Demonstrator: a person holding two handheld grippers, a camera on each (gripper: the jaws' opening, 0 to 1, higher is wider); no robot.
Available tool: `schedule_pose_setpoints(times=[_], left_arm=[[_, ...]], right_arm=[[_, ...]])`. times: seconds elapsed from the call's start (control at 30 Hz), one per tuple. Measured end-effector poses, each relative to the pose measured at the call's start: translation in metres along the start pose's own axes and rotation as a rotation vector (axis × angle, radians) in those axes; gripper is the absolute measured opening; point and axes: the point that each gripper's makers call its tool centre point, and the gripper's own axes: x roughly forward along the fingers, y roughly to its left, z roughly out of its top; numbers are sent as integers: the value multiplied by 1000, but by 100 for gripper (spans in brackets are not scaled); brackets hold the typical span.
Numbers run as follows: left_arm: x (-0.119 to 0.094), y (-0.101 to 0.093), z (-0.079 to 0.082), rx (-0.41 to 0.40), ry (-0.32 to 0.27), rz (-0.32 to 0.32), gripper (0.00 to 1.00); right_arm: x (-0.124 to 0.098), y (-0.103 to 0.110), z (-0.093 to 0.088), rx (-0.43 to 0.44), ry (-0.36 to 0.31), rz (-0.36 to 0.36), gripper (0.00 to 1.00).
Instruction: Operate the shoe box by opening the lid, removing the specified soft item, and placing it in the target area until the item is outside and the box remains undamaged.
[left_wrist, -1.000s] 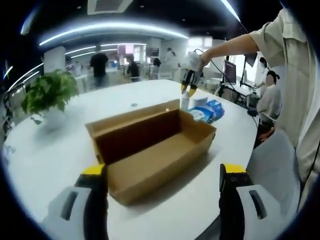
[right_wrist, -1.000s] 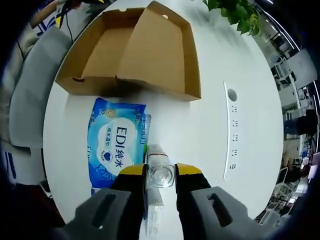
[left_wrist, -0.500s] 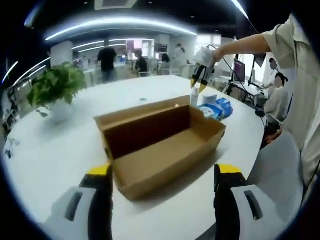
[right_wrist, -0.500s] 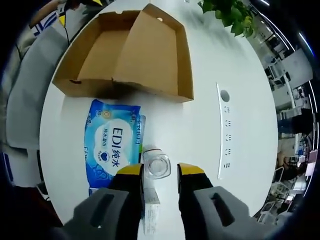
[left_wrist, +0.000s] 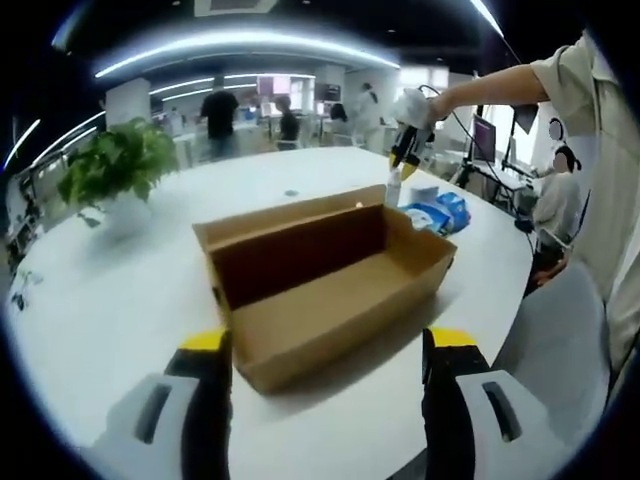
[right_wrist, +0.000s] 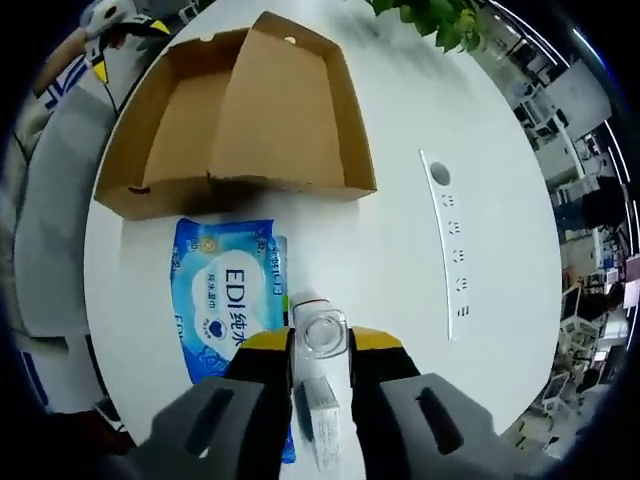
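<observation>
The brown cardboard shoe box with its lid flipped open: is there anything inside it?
The brown cardboard shoe box looks empty in both views, only bare cardboard floor. In the left gripper view its near wall hides a strip of the floor; the right gripper view from above shows nothing there.

Potted plant (left_wrist: 113, 172) (leafy), white table (left_wrist: 120, 290), small bottle (right_wrist: 322, 331)

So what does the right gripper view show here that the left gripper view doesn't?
Right gripper view: the wipes pack with its printed face, the socket strip set in the white table, and the top of a clear bottle between the right tool jaws. Left gripper view: people at desks behind, and the left tool open before the box. Shared: the open cardboard box, empty inside, the table and the potted plant.
</observation>
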Motion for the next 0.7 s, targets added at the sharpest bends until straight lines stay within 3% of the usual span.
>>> schedule_pose_setpoints(times=[0.27, 0.53, 0.7], left_arm=[[-1, 9, 0, -20, -2, 34, 74], [-1, 23, -1, -43, 16, 90, 60], [3, 32, -2, -62, 32, 128, 49]], right_arm=[[-5, 1, 2, 1, -7, -11, 25], [-15, 3, 16, 30, -50, -24, 28], [-19, 1, 32, 99, -101, -34, 31]])
